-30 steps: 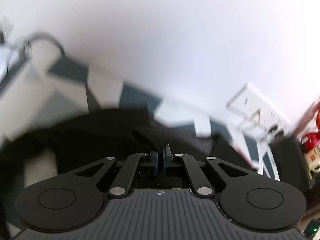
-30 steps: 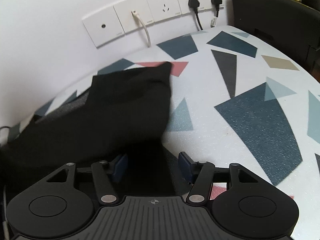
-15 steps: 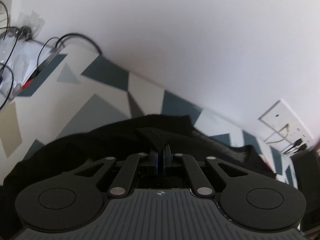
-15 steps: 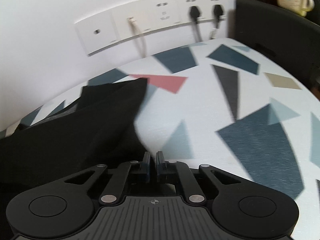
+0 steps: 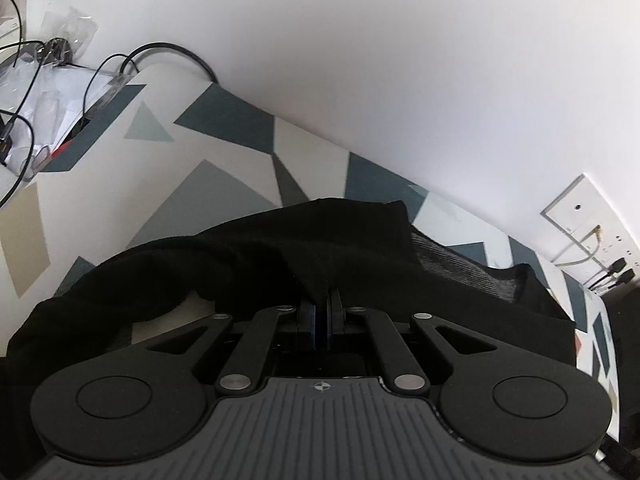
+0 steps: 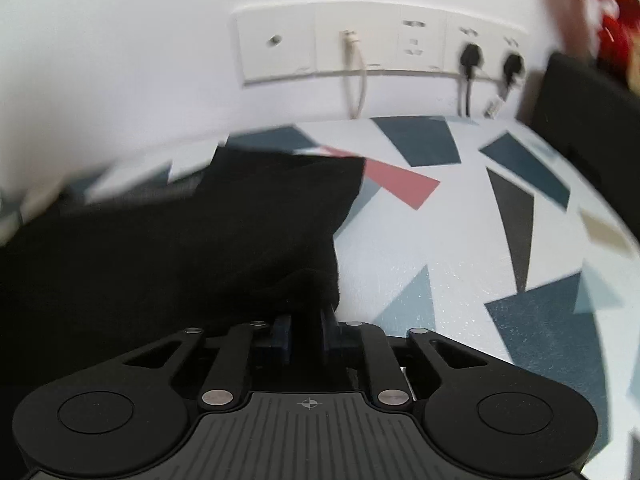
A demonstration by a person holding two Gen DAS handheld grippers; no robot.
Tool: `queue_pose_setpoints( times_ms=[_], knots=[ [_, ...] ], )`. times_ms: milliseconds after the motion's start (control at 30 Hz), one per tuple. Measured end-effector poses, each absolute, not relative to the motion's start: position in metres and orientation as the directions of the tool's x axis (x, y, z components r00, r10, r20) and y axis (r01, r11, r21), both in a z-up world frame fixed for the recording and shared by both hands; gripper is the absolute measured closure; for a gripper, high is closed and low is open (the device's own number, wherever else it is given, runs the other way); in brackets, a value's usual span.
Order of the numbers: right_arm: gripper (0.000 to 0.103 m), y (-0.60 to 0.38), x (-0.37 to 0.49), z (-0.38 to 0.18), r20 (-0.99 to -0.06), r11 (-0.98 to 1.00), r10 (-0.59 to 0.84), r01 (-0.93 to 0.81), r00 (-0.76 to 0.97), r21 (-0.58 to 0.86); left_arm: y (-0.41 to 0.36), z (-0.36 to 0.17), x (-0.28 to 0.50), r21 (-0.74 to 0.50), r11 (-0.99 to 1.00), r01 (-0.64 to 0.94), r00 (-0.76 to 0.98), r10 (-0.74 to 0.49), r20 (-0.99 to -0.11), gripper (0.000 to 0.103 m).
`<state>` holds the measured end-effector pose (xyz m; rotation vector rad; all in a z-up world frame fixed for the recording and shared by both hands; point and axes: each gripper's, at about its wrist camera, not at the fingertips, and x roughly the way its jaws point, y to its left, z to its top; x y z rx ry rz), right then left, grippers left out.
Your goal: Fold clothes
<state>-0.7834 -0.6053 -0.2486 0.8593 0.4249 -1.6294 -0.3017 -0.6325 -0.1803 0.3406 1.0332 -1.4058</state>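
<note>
Both grippers sit low over the table [image 5: 224, 200], aimed toward the wall. The left gripper [image 5: 320, 312] is clenched on a fold of the black garment [image 5: 320, 240]. The right gripper [image 6: 306, 320] pinches the garment's edge at its 12 o'clock. The garment lies rumpled on the patterned table, spreading toward 10 o'clock in the right view.

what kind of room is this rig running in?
Likely a home or small office room, not a lab. A table with a geometric-print cover stands against a white wall with a row of outlets, two plugs in. Loose cables and plastic bags clutter one end, and a black garment lies across it.
</note>
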Motion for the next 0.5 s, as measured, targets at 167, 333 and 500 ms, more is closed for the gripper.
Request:
queue_pose_setpoints(
  times_ms=[167,333,500],
  knots=[
    [0.092,-0.587,-0.816,-0.254,-0.73,-0.37,-0.683,0.877,-0.032,0.307,-0.639,-0.194,-0.312,-0.353,0.202,0.914,-0.169,-0.599,-0.782,0.098],
    [0.07,-0.582,-0.83,-0.252,-0.748,-0.415,-0.661,0.856,-0.051,0.309,-0.635,-0.211,-0.319,-0.304,0.181,0.935,-0.158,-0.557,-0.815,0.095],
    [0.065,-0.569,-0.847,-0.24,-0.747,-0.459,-0.66,0.831,-0.081,0.315,-0.629,-0.205,-0.304,-0.34,0.185,0.922,-0.192,-0.543,-0.817,0.065]
  ],
)
